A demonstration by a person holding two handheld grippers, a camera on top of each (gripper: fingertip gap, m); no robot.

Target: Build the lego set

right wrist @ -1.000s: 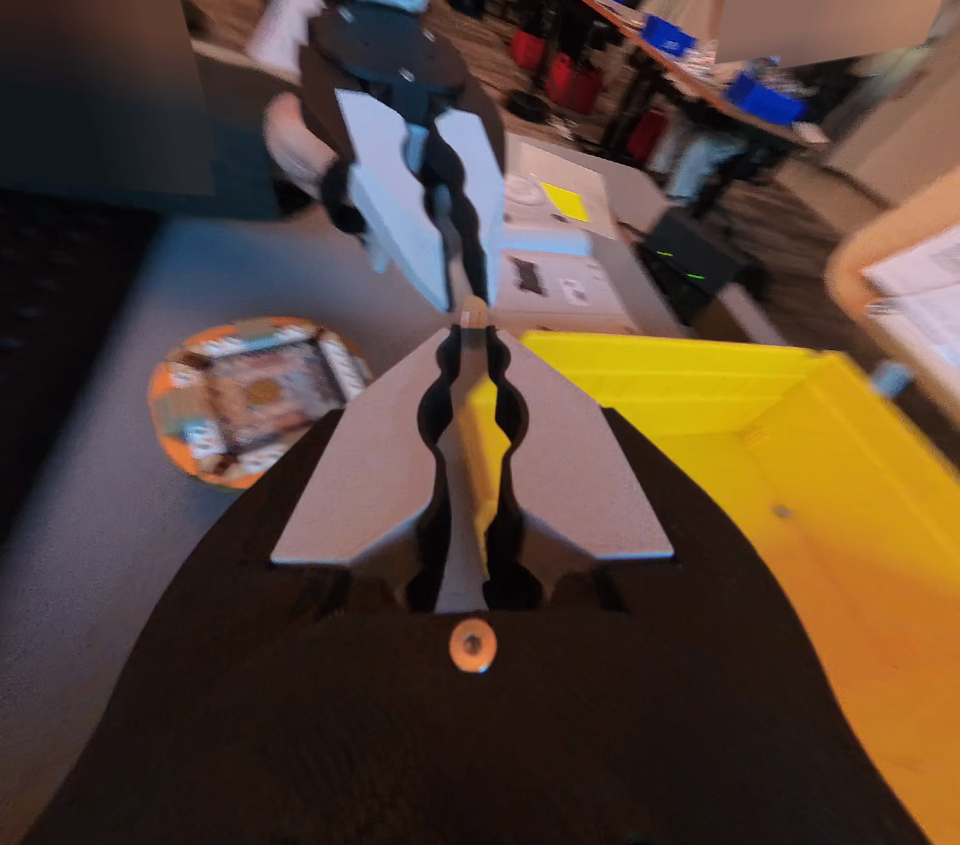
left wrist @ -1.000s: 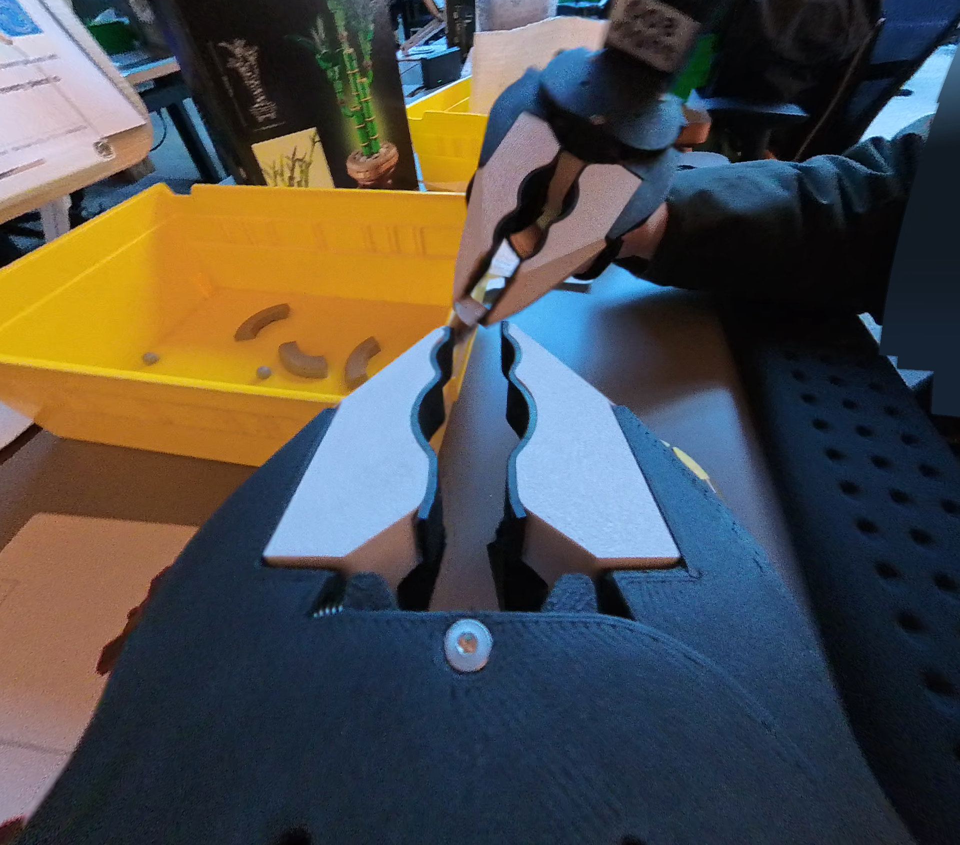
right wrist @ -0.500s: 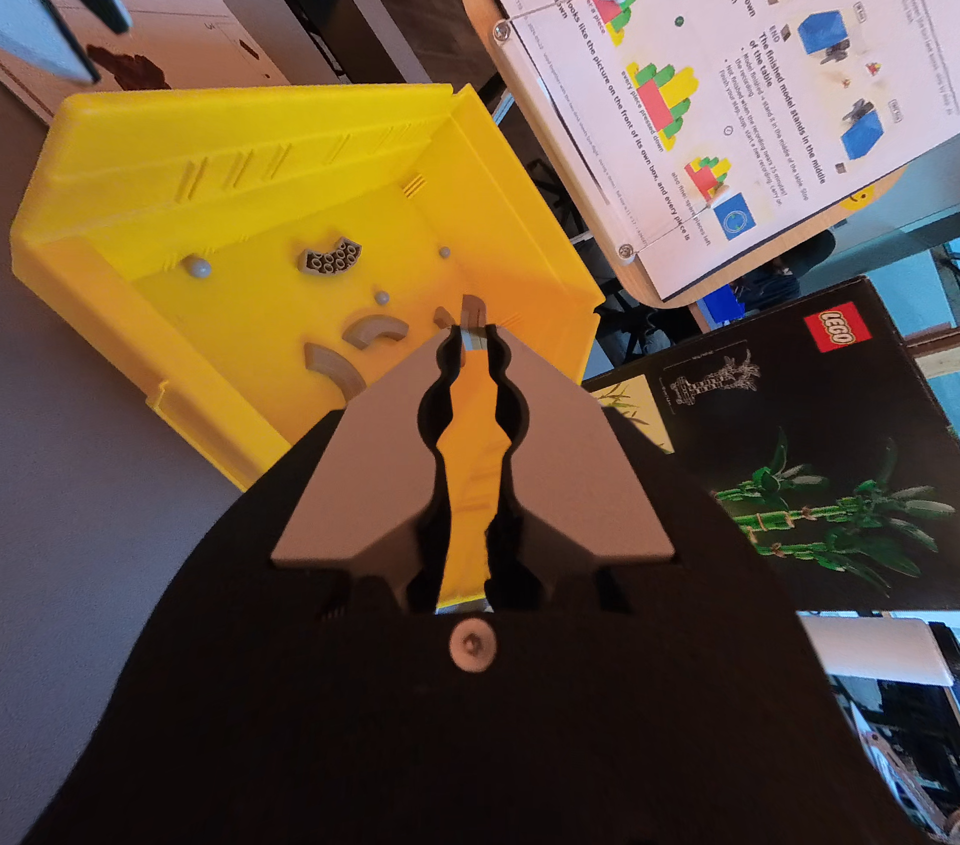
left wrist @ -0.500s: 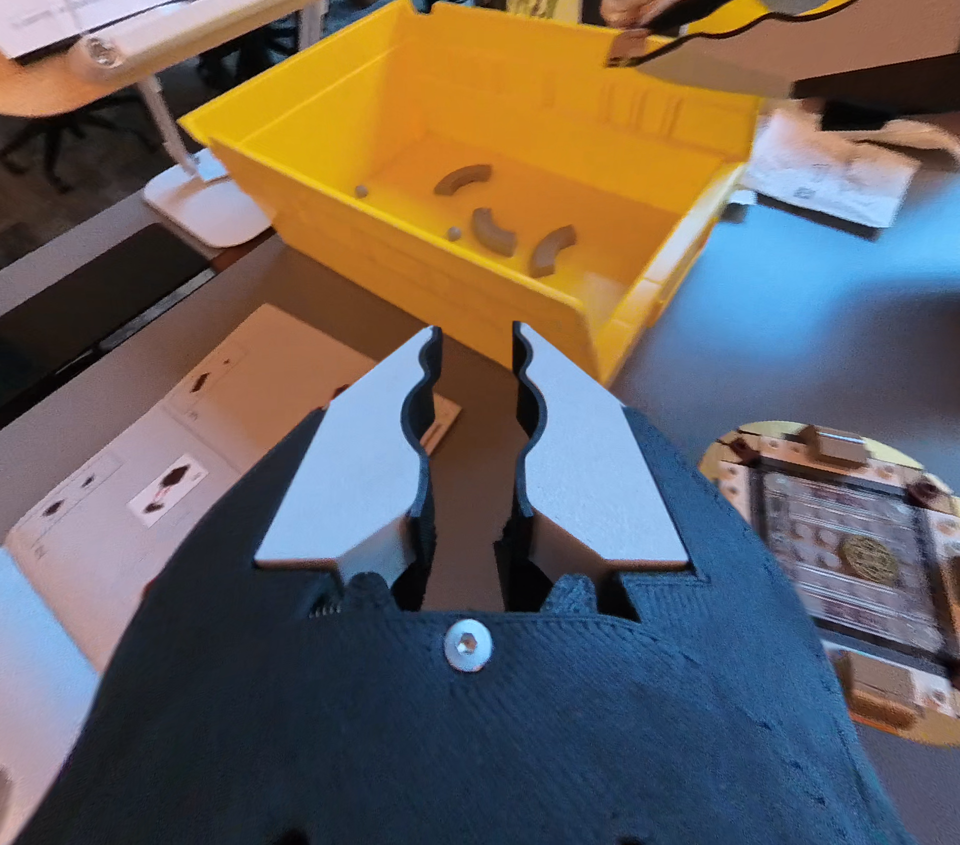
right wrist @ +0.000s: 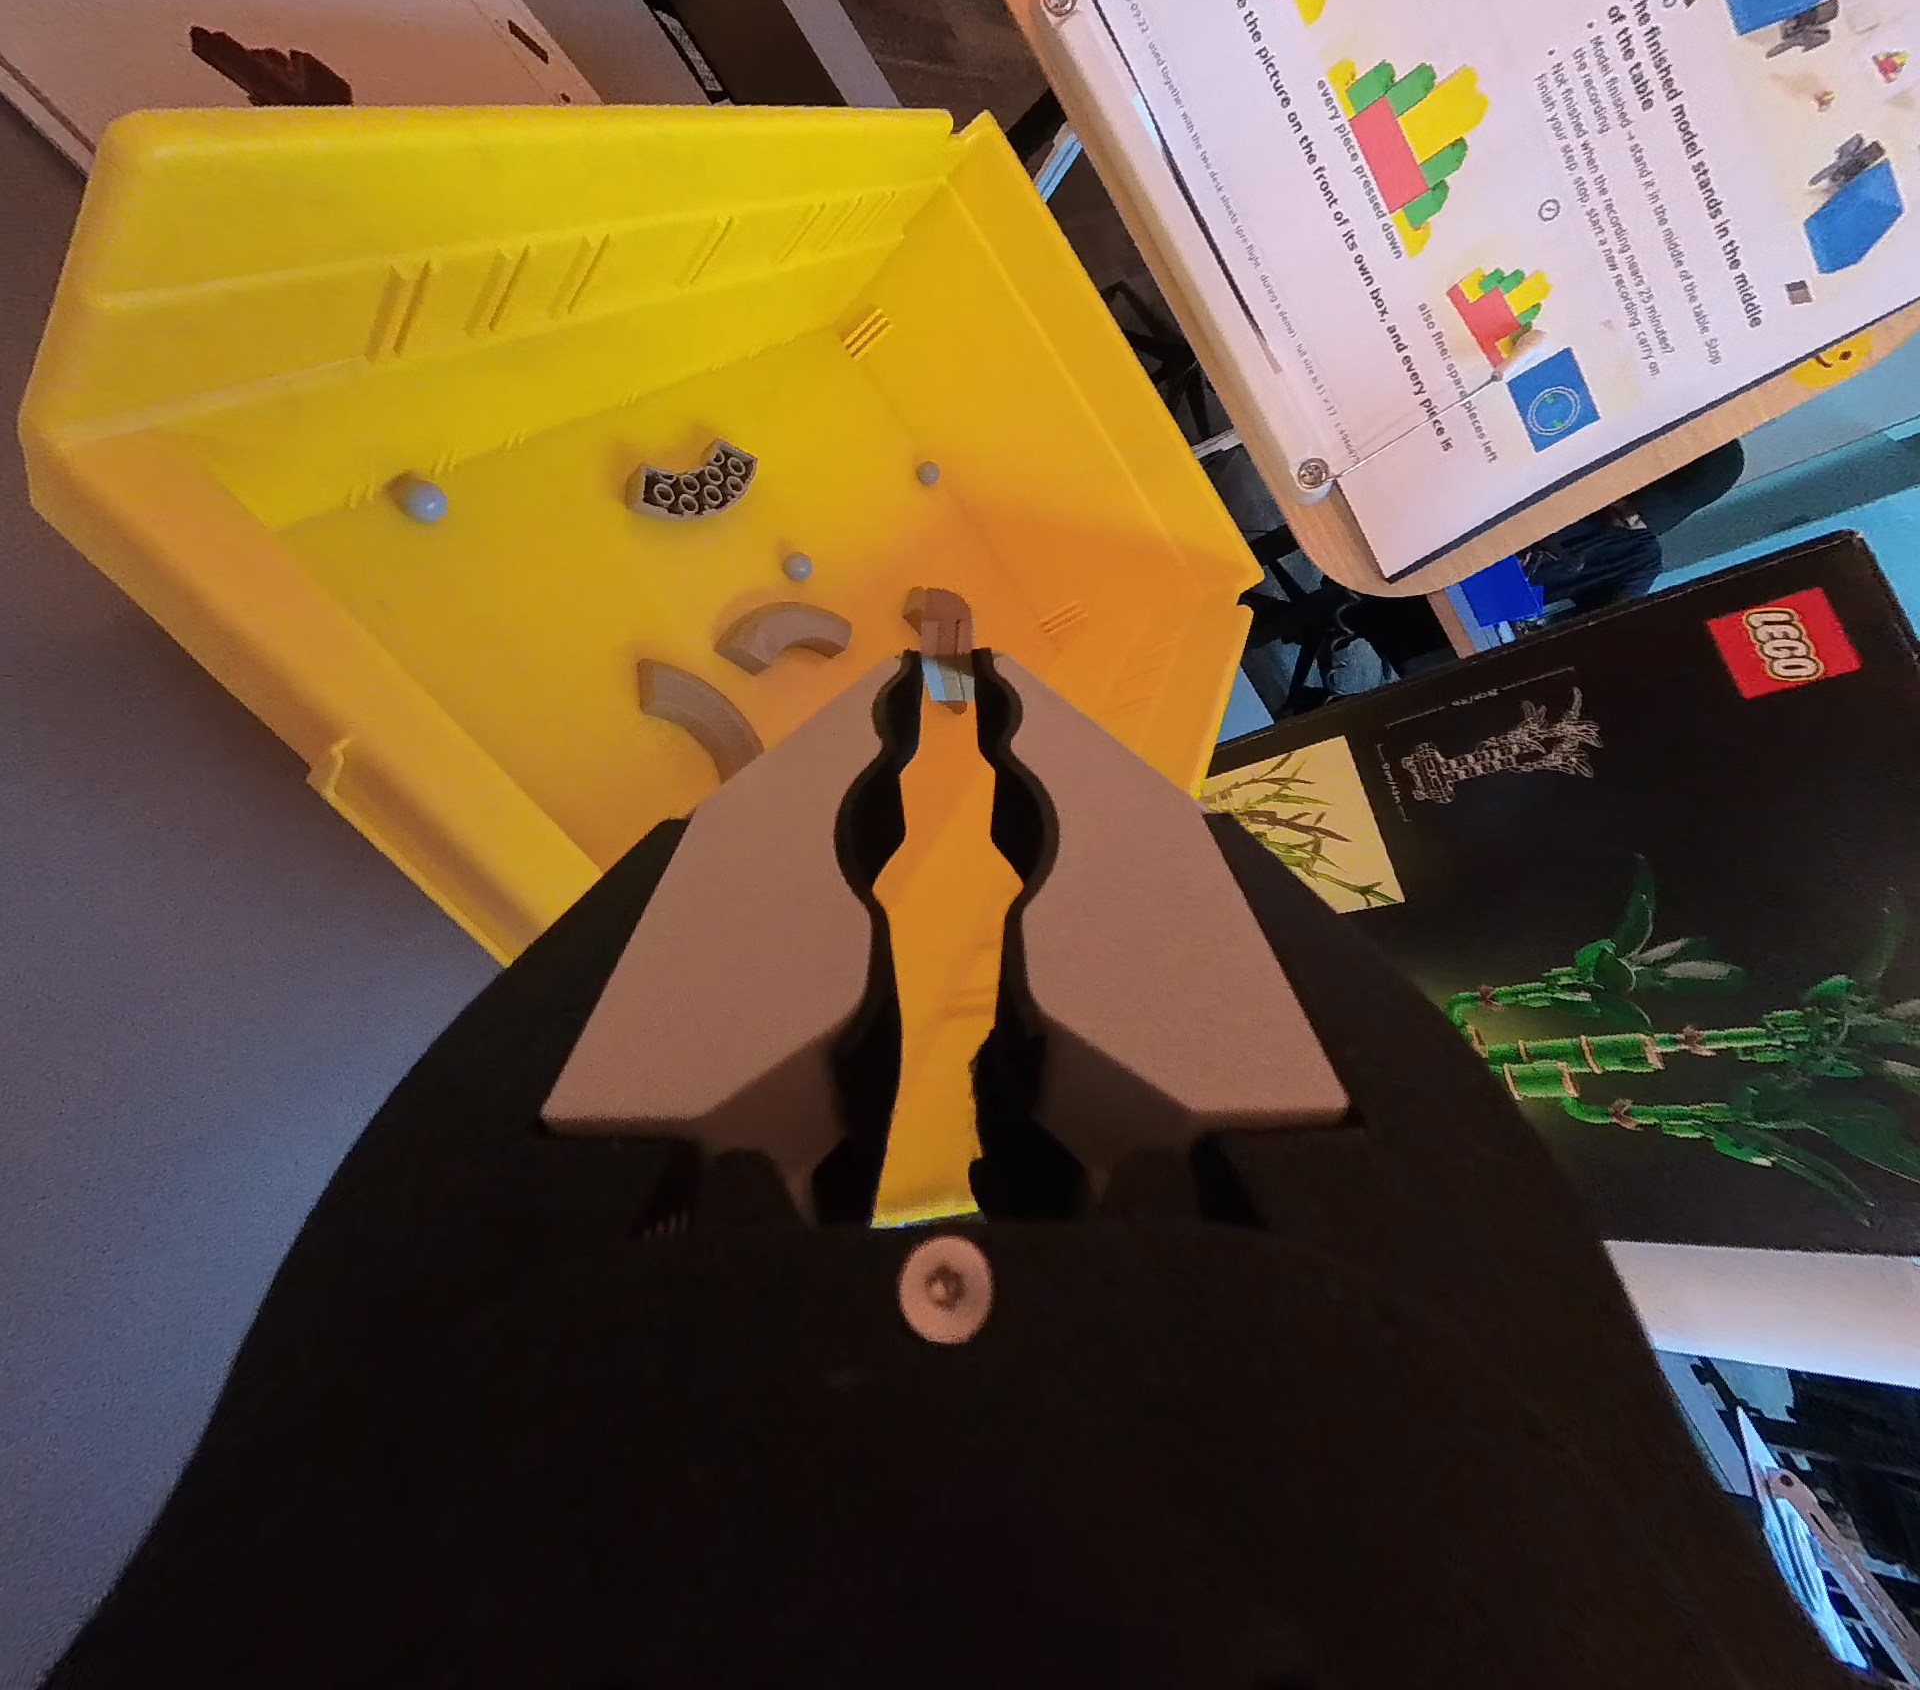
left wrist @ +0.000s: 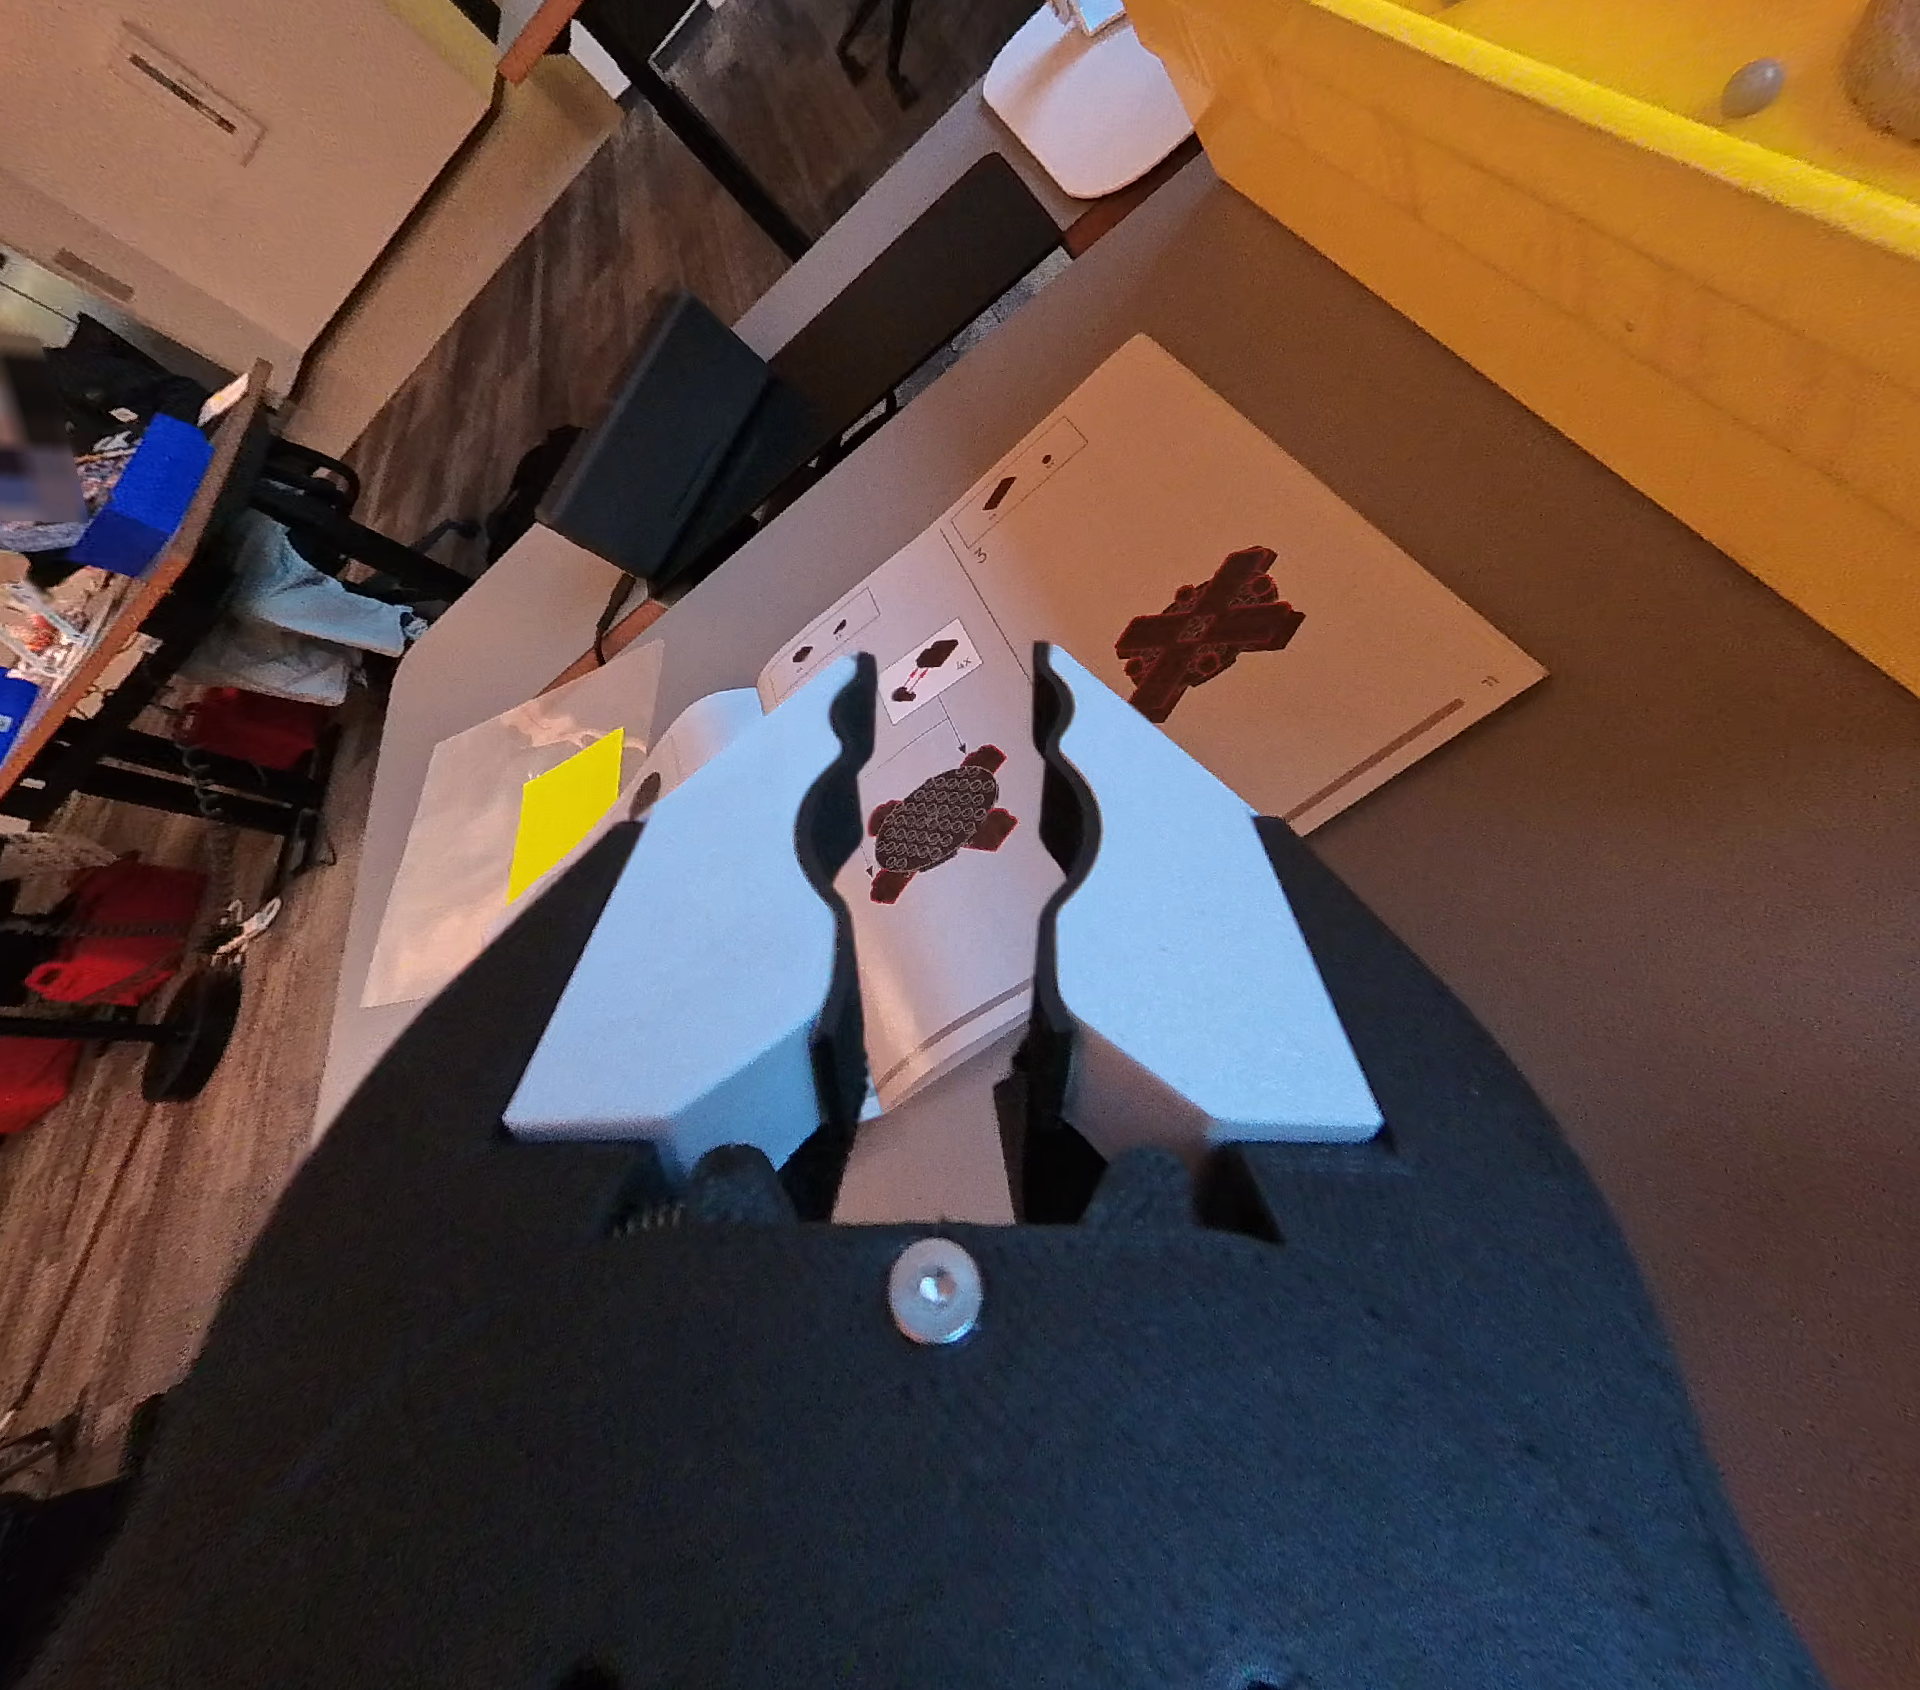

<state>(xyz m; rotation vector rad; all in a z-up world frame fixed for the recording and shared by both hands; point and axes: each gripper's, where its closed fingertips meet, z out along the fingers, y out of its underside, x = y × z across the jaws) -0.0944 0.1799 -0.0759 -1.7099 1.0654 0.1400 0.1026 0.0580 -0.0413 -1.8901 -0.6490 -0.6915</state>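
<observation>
Yellow bin (right wrist: 312, 352): smooth moulded plastic, ribbed walls; fills the 10-to-12 o'clock part of the right wrist view.
Instruction booklet (left wrist: 1299, 601): flat matte paper, open on the table beneath the left gripper.
Right gripper (right wrist: 943, 672): nearer the bin by far, hanging over it, tips clenched on a small brown piece (right wrist: 945, 676).
Left gripper (left wrist: 948, 672): released, nothing between its jaws; the bin lies toward 2 o'clock.
Curved bricks (right wrist: 781, 632): grey-tan arcs on the bin floor, at 10 to 11 o'clock from the right tips.
Round studs (right wrist: 419, 500): tiny, glossy, scattered.
Pinched piece: hard, blocky, long axis running toward 12 o'clock.
</observation>
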